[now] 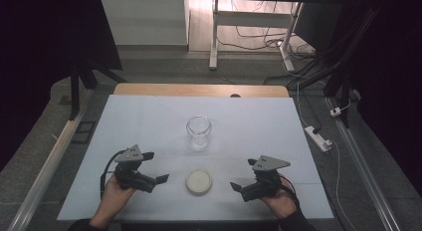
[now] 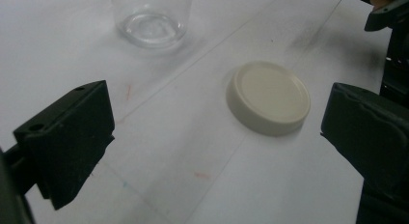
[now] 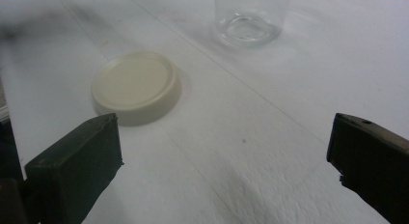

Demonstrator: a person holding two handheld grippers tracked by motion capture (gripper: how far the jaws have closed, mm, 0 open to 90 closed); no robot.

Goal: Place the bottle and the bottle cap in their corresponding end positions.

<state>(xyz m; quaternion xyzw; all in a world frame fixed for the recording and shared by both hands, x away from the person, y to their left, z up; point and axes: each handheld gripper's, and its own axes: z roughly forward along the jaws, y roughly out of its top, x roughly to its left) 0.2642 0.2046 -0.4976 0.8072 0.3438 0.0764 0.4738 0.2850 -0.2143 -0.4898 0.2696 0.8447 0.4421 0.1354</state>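
Here the table [image 1: 149,121], covered in white, spreads wide under the high view, with a strip of bare wood showing along its far edge. Near its middle stands the jar [image 1: 199,132], clear glass, upright and open at the top; its base shows at the top of the left gripper view [image 2: 150,22] and of the right gripper view [image 3: 251,21]. The left gripper [image 1: 155,167] rests in the person's left hand [image 1: 115,197] at the near left of the table, its jaws spread apart and holding nothing, pointed towards the centre. The right gripper [image 1: 243,179] sits in the right hand [image 1: 281,201] at the near right, jaws likewise spread wide and empty, aimed inward. Between the two grippers, nearer the person than the jar and apart from it, lies the lid [image 1: 198,180], a cream disc flat on the table. In the left gripper view the lid [image 2: 268,97] lies ahead between the jaws, closer to the right one and touching neither. In the right gripper view it [image 3: 136,86] lies just beyond the left jaw, again untouched.
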